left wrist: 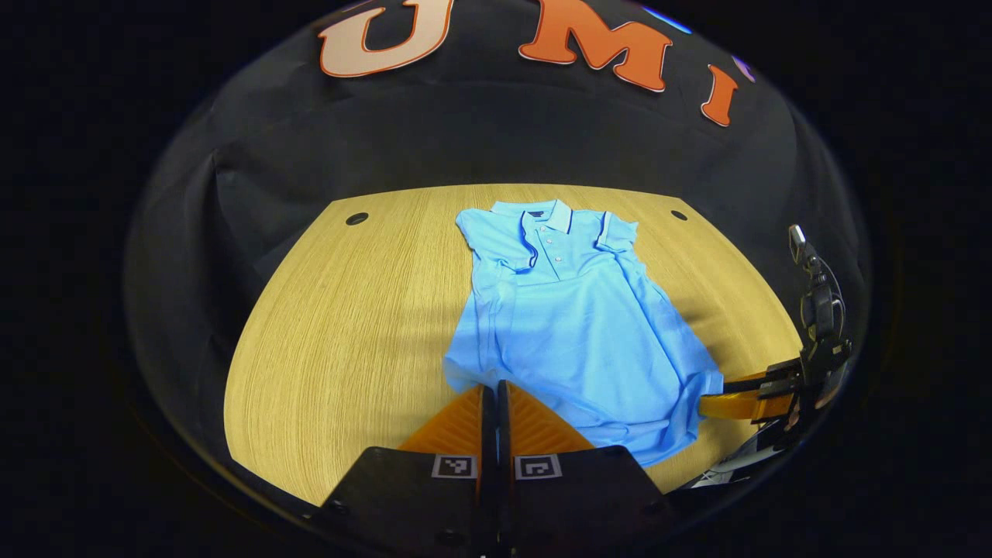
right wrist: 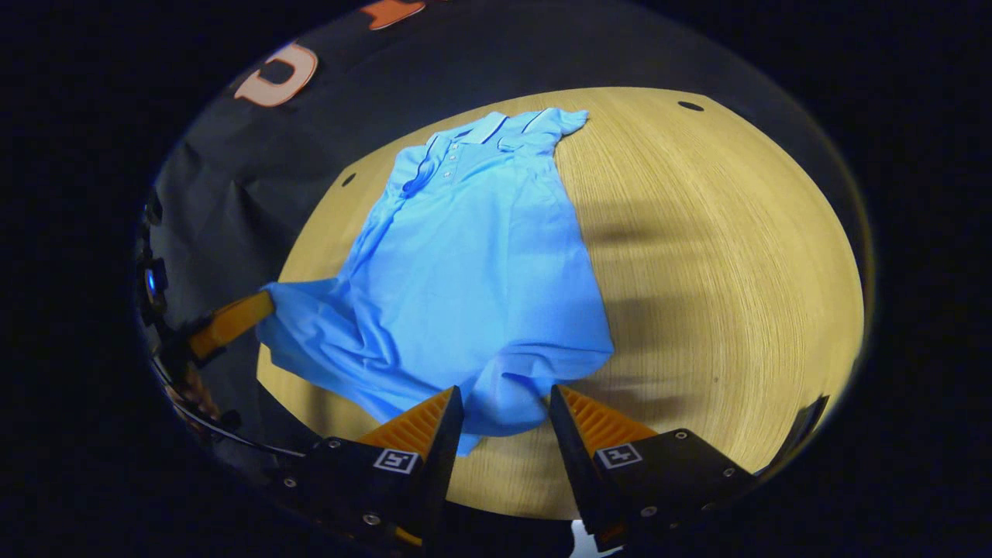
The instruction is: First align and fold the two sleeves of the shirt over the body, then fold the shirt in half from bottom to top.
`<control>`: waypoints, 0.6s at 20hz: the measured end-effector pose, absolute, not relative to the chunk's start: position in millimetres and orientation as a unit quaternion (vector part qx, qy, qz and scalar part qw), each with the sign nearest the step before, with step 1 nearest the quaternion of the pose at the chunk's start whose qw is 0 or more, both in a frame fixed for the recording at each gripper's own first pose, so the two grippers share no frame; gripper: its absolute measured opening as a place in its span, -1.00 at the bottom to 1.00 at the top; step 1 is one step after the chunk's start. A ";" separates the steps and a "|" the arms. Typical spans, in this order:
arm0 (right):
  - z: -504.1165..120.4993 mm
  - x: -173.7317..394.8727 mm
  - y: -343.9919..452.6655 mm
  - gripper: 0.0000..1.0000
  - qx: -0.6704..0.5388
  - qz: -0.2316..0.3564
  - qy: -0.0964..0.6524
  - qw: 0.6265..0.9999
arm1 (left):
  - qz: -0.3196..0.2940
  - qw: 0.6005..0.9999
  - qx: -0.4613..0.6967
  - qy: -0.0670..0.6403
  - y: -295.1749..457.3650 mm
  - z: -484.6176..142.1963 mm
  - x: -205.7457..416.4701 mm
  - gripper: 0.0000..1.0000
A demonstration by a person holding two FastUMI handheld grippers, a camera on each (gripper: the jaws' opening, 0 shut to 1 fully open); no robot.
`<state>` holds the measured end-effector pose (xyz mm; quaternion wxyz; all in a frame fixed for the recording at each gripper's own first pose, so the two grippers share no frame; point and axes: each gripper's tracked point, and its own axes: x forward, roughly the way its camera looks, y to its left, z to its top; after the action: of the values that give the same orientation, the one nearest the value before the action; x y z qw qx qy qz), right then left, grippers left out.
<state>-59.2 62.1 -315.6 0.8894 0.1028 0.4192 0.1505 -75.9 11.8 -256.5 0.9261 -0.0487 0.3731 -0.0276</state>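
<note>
so the sleeves already look tucked over the body of the shirt [left wrist: 573, 325], which lies collar-away on the desk [left wrist: 349, 325], so i'd say the bottom-to-top fold is starting. left claw [left wrist: 496, 395] is pinched tight on the left hem corner. right claw [right wrist: 504, 418] sits spread open around the other hem corner, not gripping yet. next move needs it to close on that corner, then both lift evenly toward the collar. hem's bunched and wrinkly, which could skew the fold. nothing else on the desk.

L gripper [left wrist: 496, 387] jaws pinched together; R gripper [right wrist: 504, 399] jaws apart, both held low.
</note>
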 end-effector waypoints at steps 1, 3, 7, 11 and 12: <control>-319.9 -57.4 65.9 0.15 0.102 0.152 0.420 0.889 | -0.026 0.926 -0.048 0.374 13.1 -256.2 -78.7 -0.92; -321.7 -58.6 70.2 -0.36 0.135 0.149 0.424 0.883 | -0.023 0.926 -0.047 0.374 16.5 -255.6 -79.0 -0.91; -285.8 -58.9 77.7 -0.98 0.209 0.190 0.391 0.876 | -0.026 0.930 -0.055 0.364 18.9 -246.5 -74.7 -0.92; -245.0 -40.7 68.3 -0.99 0.280 0.196 0.330 0.880 | -0.027 0.934 -0.062 0.350 22.7 -233.9 -66.6 -0.92; -236.2 -37.8 67.3 -0.99 0.289 0.201 0.318 0.880 | -0.028 0.936 -0.062 0.345 22.4 -229.3 -64.8 -0.92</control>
<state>-37.8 67.3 -236.2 0.8805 0.2891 0.3178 0.2005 -64.8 22.4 -229.3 0.9360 -0.0619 0.3453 -0.0284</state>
